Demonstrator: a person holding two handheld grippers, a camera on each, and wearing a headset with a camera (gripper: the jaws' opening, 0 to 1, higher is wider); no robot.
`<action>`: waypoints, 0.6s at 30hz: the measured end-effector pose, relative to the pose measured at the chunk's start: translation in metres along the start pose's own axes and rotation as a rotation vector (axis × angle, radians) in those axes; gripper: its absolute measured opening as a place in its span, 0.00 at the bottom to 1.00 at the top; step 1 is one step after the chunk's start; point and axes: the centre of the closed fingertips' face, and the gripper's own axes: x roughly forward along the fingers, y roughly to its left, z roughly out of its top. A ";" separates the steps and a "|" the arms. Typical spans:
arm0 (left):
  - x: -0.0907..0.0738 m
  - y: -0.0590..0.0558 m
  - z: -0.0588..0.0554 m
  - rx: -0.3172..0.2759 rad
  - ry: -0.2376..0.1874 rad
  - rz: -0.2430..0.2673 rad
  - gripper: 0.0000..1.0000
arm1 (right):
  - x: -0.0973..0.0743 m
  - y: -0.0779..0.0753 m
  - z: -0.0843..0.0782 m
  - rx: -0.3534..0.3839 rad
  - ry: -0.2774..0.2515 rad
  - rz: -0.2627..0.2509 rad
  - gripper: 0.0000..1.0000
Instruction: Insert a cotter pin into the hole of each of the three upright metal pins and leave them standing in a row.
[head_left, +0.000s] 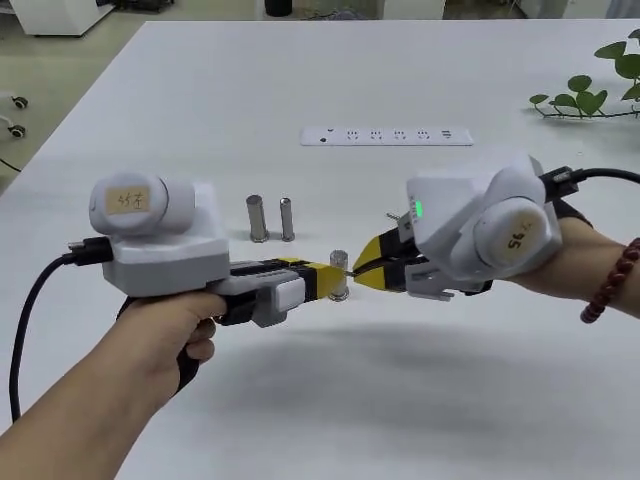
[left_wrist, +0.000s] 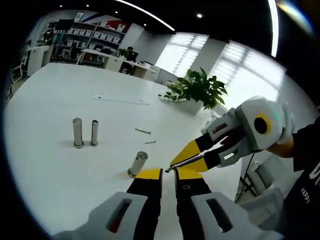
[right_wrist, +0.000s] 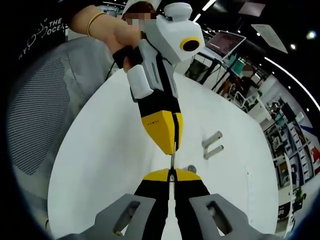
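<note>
Three upright metal pins stand on the white table: two side by side (head_left: 257, 218) (head_left: 287, 218) and a third (head_left: 339, 275) nearer me, between the two gripper tips. A thin cotter pin (right_wrist: 172, 161) spans from my right gripper (right_wrist: 171, 175) to my left gripper (right_wrist: 174, 146). Each pair of yellow jaws is closed on one end of it. In the left gripper view the cotter pin (left_wrist: 182, 161) reaches my left gripper (left_wrist: 169, 173), with the near metal pin (left_wrist: 137, 164) just to its left. In the head view my left gripper (head_left: 328, 280) and right gripper (head_left: 362, 273) meet above that pin.
Two loose cotter pins (left_wrist: 142, 131) (left_wrist: 150, 142) lie on the table beyond the near pin. A white power strip (head_left: 388, 135) lies further back and a potted plant (head_left: 600, 85) sits at the far right edge.
</note>
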 end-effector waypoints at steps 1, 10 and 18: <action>0.000 0.000 0.000 -0.001 0.000 -0.001 0.05 | 0.000 0.000 0.000 0.001 -0.001 -0.001 0.00; 0.002 -0.001 0.000 -0.020 -0.005 -0.007 0.01 | 0.001 0.001 0.004 -0.008 -0.006 0.000 0.00; 0.003 -0.003 -0.001 -0.027 -0.003 -0.009 0.00 | 0.001 0.001 0.005 -0.008 -0.008 -0.002 0.00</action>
